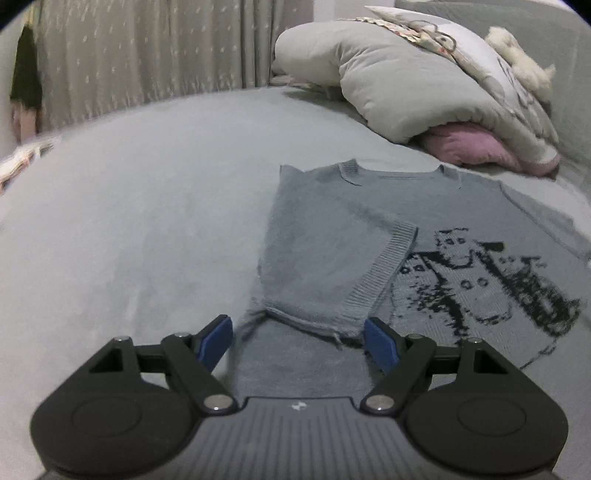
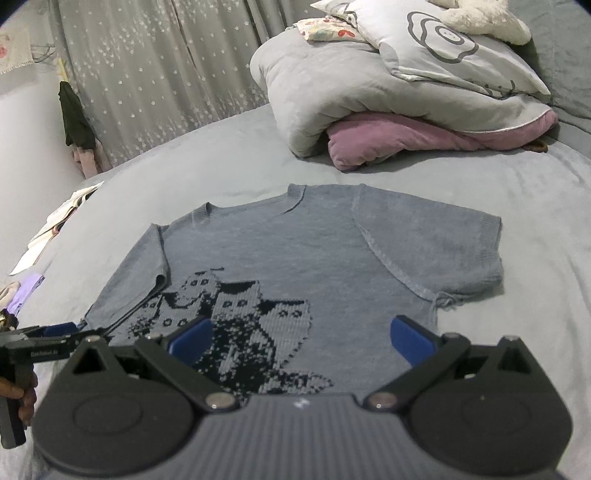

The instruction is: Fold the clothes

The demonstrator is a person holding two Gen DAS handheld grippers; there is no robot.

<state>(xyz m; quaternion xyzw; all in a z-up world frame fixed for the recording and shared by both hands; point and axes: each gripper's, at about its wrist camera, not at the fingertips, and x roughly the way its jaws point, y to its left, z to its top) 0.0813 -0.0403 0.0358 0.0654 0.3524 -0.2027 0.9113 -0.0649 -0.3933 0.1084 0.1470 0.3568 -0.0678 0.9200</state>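
A blue-grey knitted short-sleeved sweater (image 1: 332,236) (image 2: 295,251) with a black cat pattern (image 2: 236,325) lies flat on the grey bed, collar away from me. Its left sleeve (image 1: 373,280) is folded in over the body; the right sleeve (image 2: 461,251) is spread out flat. My left gripper (image 1: 299,341) is open just above the sweater's left side, below the folded sleeve, with nothing between its blue pads. My right gripper (image 2: 301,336) hovers open over the cat pattern near the lower chest. The left gripper (image 2: 70,330) also shows at the far left, held by a hand (image 2: 16,398).
A folded grey and pink duvet (image 2: 369,110) with a flower-print pillow (image 2: 450,48) and a white plush toy (image 2: 484,18) sits at the head of the bed (image 1: 147,221). Papers (image 2: 59,221) lie at the left bed edge. Curtains (image 2: 166,74) hang behind.
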